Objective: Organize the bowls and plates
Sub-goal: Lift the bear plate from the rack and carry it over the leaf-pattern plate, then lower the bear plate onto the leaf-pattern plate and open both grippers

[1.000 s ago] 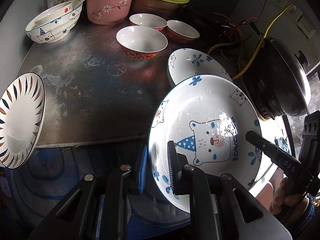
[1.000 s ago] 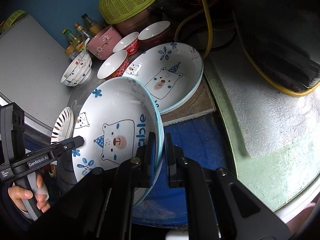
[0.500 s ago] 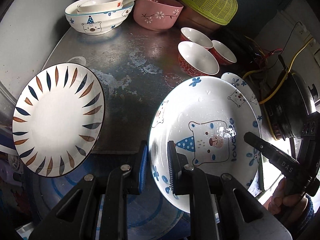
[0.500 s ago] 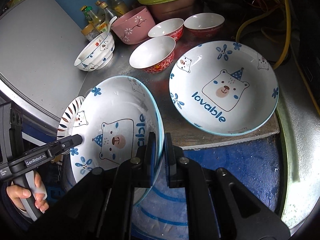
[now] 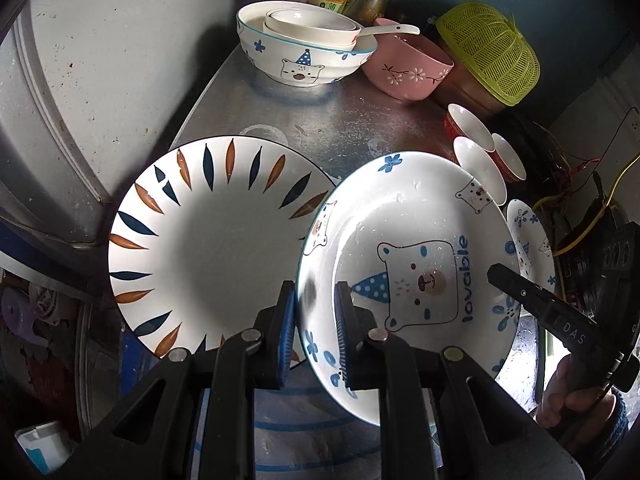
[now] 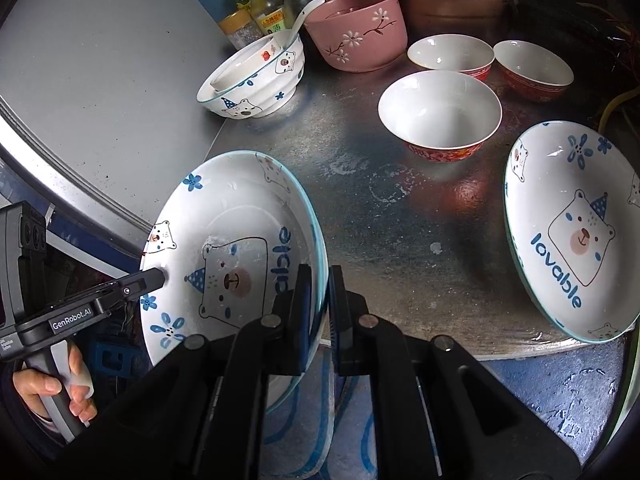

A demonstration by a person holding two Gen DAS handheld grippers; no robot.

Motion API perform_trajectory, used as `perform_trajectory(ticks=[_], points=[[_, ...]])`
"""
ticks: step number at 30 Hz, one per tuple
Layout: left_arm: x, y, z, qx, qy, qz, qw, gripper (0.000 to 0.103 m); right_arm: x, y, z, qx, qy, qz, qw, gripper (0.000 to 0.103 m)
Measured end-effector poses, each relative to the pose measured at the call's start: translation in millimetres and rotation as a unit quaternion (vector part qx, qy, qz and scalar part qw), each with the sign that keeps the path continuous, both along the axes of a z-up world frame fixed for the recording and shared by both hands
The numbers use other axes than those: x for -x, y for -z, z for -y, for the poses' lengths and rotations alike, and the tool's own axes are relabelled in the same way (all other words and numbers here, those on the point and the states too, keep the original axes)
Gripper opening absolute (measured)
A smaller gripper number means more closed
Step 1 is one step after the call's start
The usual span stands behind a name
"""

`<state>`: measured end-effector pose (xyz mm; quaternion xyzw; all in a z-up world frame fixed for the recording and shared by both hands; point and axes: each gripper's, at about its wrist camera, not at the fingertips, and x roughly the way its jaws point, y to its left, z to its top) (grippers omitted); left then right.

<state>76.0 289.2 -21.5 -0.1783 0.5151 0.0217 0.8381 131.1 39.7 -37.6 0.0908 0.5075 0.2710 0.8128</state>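
Note:
A white bear plate (image 5: 420, 220) with blue flowers and the word "lovable" hangs tilted above the table's near edge, held from both sides. My left gripper (image 5: 316, 292) is shut on its left rim. My right gripper (image 6: 320, 276) is shut on the opposite rim, and the same plate (image 6: 240, 208) fills the left of that view. Just left of it a plate with blue and brown leaf strokes (image 5: 212, 240) lies at the table's near left corner. A second bear plate (image 6: 568, 232) rests at the near right edge.
On the metal table (image 6: 360, 208) stand a bear bowl (image 5: 304, 60) holding a smaller bowl and a spoon, a pink flowered bowl (image 5: 408, 72) and three red bowls (image 6: 440, 116). Bottles (image 6: 264, 4) and a yellow-green basket (image 5: 488, 52) line the back. Cables lie at the right.
Both grippers have carried the bear plate leftward along the table's front edge. The leaf-stroke plate has come from the view's left edge to beside the held plate.

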Motion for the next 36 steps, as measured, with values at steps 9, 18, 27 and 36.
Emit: perform_trajectory(ticks=[9,18,27,36], points=[[7.3,5.9,-53.5,-0.003,-0.045,-0.008,0.9989,0.018,-12.9,8.5,-57.8,-0.002,-0.046,-0.006,0.999,0.009],[12.3,17.1,-94.7,-0.003,-0.076,-0.019,0.9969,0.018,-18.3,14.6,-106.9,0.001,-0.076,-0.009,0.997,0.009],[8.4,29.3,-117.6,-0.002,-0.079,-0.026,0.9966,0.018,-22.8,30.5,-138.2,0.017,-0.080,-0.017,0.997,0.009],[-0.3,39.1,-121.1,-0.013,-0.063,-0.041,0.9971,0.018,-30.6,43.0,-149.3,0.026,-0.064,-0.021,0.997,0.010]])
